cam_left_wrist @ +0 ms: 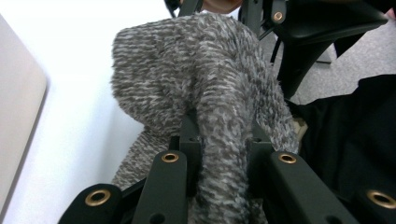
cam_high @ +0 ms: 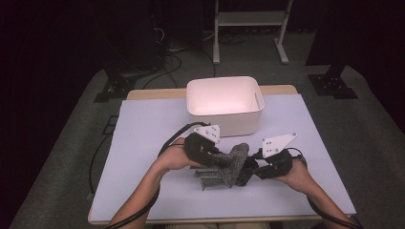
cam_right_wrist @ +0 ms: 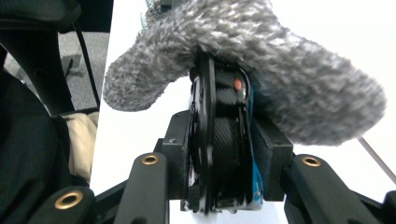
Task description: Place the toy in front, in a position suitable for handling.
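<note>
Grey knitted sock [cam_left_wrist: 205, 93] sits pinched between the left tool's [cam_left_wrist: 224, 149] jaws.

White bin [cam_high: 224, 107] blocks far side; bare tabletop [cam_high: 143, 129] left and right passable.

A table [cam_high: 143, 143] with a pale lavender top fills the middle of the high view. Grey carpet [cam_high: 62, 157] surrounds it. A white metal stand [cam_high: 250, 21] rises at top centre; the upper corners lie in darkness.
</note>
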Available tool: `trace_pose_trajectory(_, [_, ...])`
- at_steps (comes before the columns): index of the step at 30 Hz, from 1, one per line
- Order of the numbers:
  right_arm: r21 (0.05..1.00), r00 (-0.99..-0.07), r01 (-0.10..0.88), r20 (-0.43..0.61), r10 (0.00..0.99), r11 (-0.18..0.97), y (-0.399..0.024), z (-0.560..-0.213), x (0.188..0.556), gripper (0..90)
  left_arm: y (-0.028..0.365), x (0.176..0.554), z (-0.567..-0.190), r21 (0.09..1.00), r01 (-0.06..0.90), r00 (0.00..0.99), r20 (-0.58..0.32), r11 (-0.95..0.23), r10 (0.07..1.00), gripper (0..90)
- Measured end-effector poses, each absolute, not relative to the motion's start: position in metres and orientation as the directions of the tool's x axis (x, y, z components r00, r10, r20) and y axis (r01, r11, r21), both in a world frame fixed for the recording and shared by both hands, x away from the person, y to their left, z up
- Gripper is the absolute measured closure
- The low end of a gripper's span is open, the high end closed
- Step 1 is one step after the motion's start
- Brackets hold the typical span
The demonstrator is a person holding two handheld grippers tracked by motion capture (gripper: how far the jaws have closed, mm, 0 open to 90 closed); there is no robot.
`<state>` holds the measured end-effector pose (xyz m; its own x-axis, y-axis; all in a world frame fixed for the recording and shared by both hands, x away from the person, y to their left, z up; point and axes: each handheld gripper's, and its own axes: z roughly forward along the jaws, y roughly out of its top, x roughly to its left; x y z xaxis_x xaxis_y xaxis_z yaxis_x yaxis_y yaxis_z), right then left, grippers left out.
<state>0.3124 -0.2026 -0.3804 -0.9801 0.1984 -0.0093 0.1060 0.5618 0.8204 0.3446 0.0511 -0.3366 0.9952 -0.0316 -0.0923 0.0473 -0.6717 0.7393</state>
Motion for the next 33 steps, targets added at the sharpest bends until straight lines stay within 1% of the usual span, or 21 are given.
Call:
trace_pose_trajectory(4, [0.822,-0.979,0.114,-0.001,0.203,0.558,-0.201,-0.381,0.312,61.6,0.046,0.342,-0.328,0.733,0.017,0.997,-0.062,-0.68,-0.042,75.6])
trace_pose_trajectory(10, [0.829,-0.983,0.095,-0.01,0.184,0.551,-0.188,-0.382,0.313,61.5,0.047,0.338,-0.311,0.749,-0.008,0.998,-0.04,-0.663,-0.056,75.6])
trace_pose_trajectory(14, [0.81,-0.987,0.07,-0.03,0.161,0.582,-0.176,-0.379,0.314,61.4,0.043,0.337,-0.308,0.741,-0.023,0.998,-0.027,-0.671,-0.064,75.7])
trace_pose_trajectory(16, [0.799,-0.986,0.067,-0.038,0.161,0.598,-0.175,-0.377,0.313,61.5,0.044,0.338,-0.311,0.753,-0.009,0.998,-0.038,-0.657,-0.058,75.7])
trace_pose_trajectory(19, [0.795,-0.985,0.065,-0.044,0.164,0.603,-0.181,-0.376,0.313,61.5,0.047,0.34,-0.316,0.755,0.003,0.998,-0.048,-0.655,-0.051,75.7])
trace_pose_trajectory(24, [0.789,-0.982,0.093,-0.028,0.185,0.607,-0.197,-0.376,0.313,61.4,0.049,0.341,-0.324,0.734,0.021,0.998,-0.06,-0.679,-0.033,75.7])
trace_pose_trajectory(33, [0.777,-0.977,0.119,-0.02,0.213,0.619,-0.229,-0.381,0.303,61.5,0.04,0.343,-0.335,0.718,0.027,0.996,-0.082,-0.696,-0.046,75.6])
